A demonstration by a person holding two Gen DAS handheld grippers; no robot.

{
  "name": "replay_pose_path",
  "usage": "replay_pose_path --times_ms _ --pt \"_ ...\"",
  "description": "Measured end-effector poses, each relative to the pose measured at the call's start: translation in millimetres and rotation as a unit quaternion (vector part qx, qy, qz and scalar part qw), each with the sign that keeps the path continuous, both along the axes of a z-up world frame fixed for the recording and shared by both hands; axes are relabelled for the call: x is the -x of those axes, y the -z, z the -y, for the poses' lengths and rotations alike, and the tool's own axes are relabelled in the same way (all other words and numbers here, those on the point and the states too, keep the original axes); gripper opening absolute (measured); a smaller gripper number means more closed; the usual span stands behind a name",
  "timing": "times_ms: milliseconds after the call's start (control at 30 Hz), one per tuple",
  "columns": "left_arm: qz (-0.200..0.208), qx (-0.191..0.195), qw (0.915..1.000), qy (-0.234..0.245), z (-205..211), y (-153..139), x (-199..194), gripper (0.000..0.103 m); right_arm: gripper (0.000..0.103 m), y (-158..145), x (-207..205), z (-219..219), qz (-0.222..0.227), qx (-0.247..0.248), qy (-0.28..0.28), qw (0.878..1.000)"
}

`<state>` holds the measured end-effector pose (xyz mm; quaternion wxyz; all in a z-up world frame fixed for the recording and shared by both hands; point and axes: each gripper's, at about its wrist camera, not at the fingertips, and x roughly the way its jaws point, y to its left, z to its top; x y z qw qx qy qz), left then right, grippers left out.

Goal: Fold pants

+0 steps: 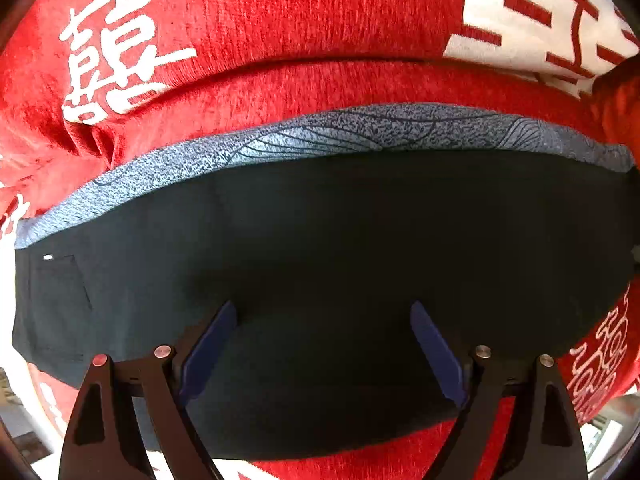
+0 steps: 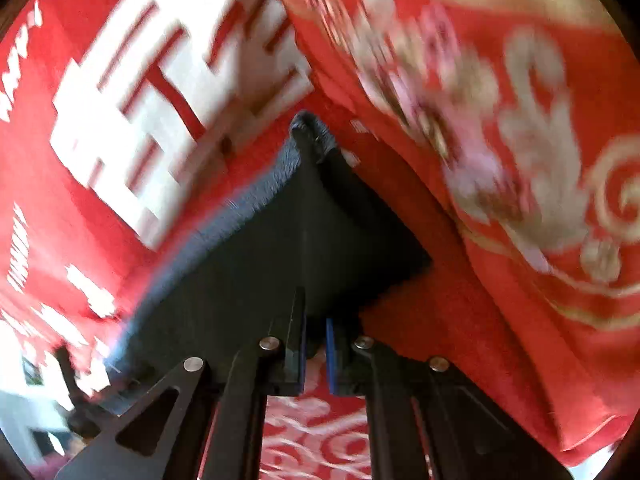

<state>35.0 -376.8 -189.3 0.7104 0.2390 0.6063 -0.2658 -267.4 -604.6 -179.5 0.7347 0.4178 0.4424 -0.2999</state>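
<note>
The dark navy pants lie folded across a red bedspread, with a blue-grey patterned waistband along their far edge and a pocket at the left. My left gripper is open and empty, its blue pads just above the pants' near part. In the blurred right wrist view, my right gripper is shut on a fold of the pants, which rise to a bunched peak.
The red bedspread has white and gold characters and swirls. A second red cover with gold pattern lies at the right. Floor and furniture show at the low left corner of the right wrist view.
</note>
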Motion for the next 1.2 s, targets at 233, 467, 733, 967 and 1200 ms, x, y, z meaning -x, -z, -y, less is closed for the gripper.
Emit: replay_pose_path --times_ms 233,467,733,967,1200 --pt "-0.014 0.009 0.9998 -0.010 3 -18 -13 0.094 0.037 -39 21 -10 -0.025 0.059 0.028 0.998" --pt "0.028 0.025 0.9993 0.008 52 -20 -24 0.094 0.037 -64 -48 6 -0.004 0.125 -0.072 0.990" --pt "0.034 0.026 0.9988 -0.024 54 10 -32 0.102 0.025 -19 -96 47 -0.040 0.140 -0.087 0.985" --pt "0.036 0.005 0.9988 -0.031 32 -7 -33 0.102 0.034 -31 -94 42 -0.042 0.110 -0.056 0.991" --pt "0.015 -0.004 0.9980 -0.061 -40 -20 -22 0.102 0.044 -48 -55 -31 -0.008 0.054 -0.073 0.996"
